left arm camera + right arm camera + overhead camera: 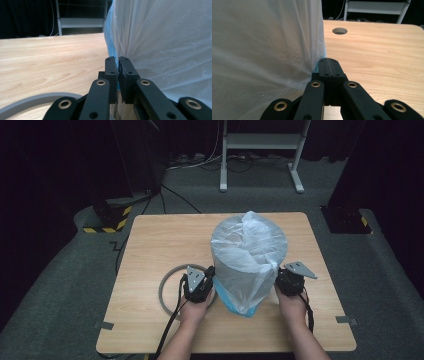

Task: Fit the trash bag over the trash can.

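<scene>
Both tools, left tool and right tool, pinch the plastic bag at frame centre, dressing the bin; next, tug downward evenly.

Clearances and obstructions, wooden table.

Middle: upright bin draped in a translucent plastic bag, with the left gripper and right gripper pressed against its near flanks, so no passage between either and the bag. Near left: grey ring flat on the surface just beside the left gripper. Open board: far-left quarter, far edge behind the bag, right strip, near edge. Small round hole in the top.
</scene>
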